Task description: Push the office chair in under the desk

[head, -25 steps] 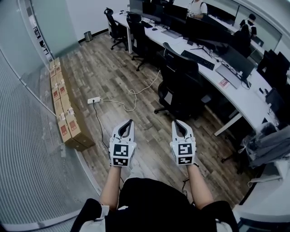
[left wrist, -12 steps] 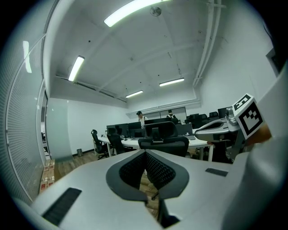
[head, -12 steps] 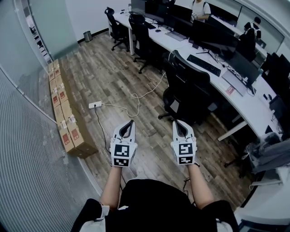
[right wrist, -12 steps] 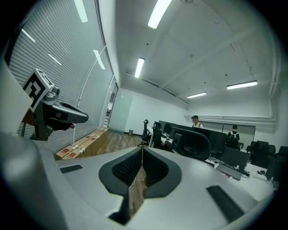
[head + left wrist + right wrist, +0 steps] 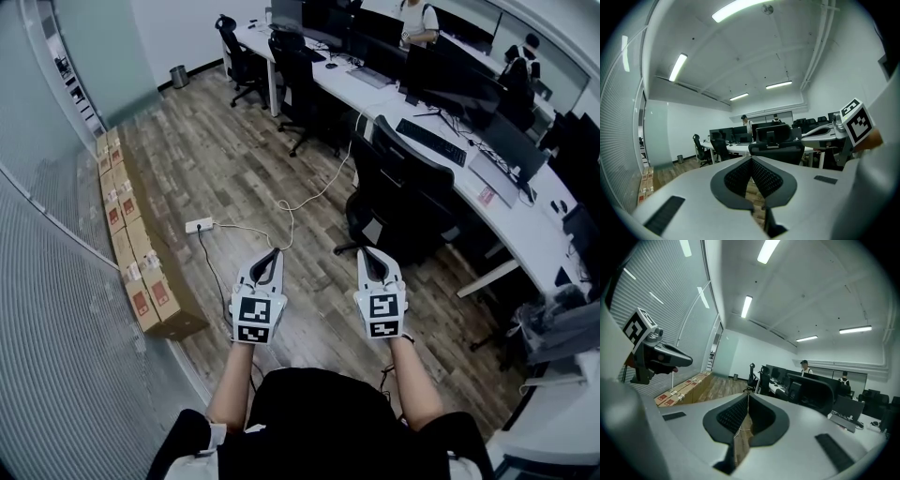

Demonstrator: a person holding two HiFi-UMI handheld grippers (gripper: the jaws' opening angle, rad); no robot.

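Observation:
A black office chair (image 5: 398, 192) stands pulled out from the long white desk (image 5: 517, 225), its back toward me, on the wood floor. My left gripper (image 5: 273, 252) and right gripper (image 5: 364, 252) are held side by side in front of me, both shut and empty, short of the chair and not touching it. In the left gripper view the shut gripper (image 5: 751, 161) points at the chair's backrest (image 5: 777, 149). In the right gripper view the shut gripper (image 5: 748, 397) points along the floor, with the chair (image 5: 820, 392) to its right.
A row of cardboard boxes (image 5: 141, 272) lines the glass wall on the left. A power strip (image 5: 199, 225) and its white cable lie on the floor ahead. More black chairs (image 5: 291, 75) stand farther along the desk, with a bin (image 5: 180, 75) and people (image 5: 417, 19) beyond.
The view has moved forward: chair, desk and boxes sit slightly lower and nearer in the head view. Both grippers keep their place, still shut.

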